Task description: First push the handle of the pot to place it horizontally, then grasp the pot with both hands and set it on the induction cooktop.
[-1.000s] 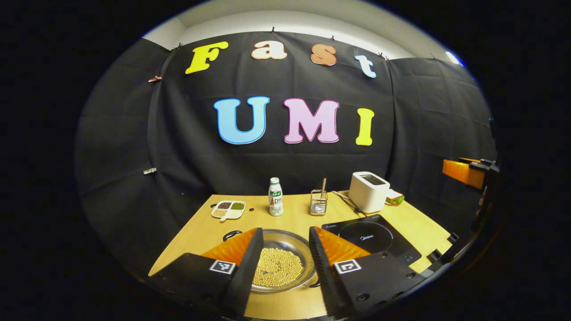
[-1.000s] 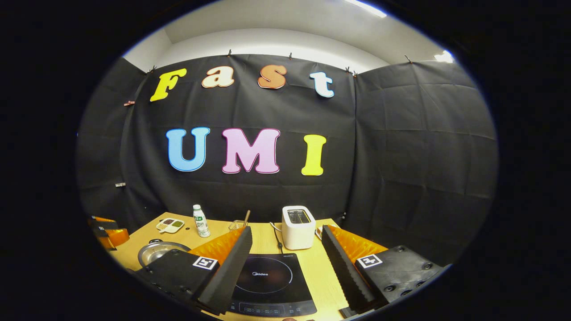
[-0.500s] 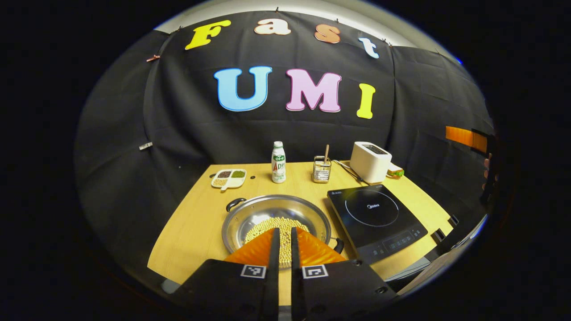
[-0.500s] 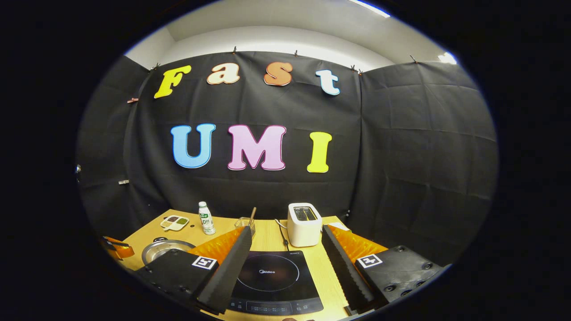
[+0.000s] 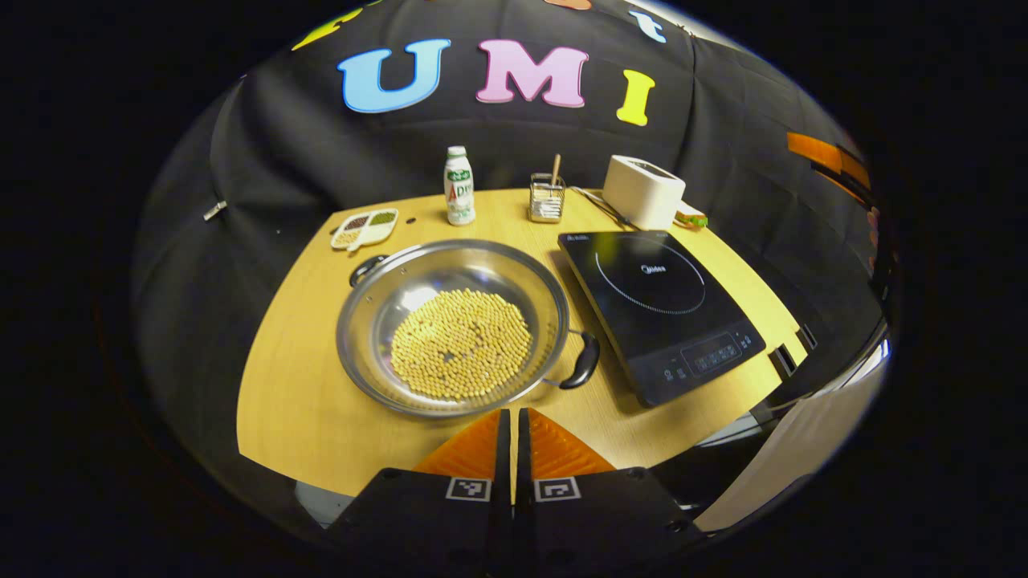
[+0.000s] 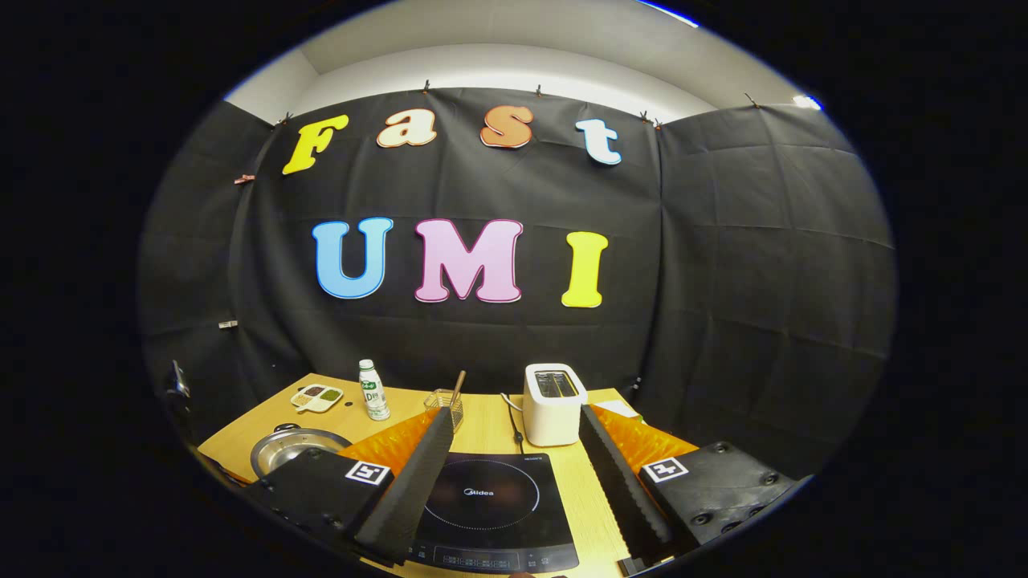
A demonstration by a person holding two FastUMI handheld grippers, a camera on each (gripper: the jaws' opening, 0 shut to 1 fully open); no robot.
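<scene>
A wide steel pot with yellow beans in it sits on the wooden table, left of the black induction cooktop. Its two black handles lie on a slant: one at the far left, one at the near right. My left gripper is shut with nothing in it, above the table's near edge just short of the pot. My right gripper stands open over the cooktop, and the pot is off to its left.
Along the back stand a divided snack dish, a white bottle, a wire holder with a stick, and a white toaster with its cord. The bare table ends close below my left gripper.
My left gripper has closed from wide open to shut, pulled back from over the pot and tipped down, so the whole pot shows. My right gripper has hardly moved.
</scene>
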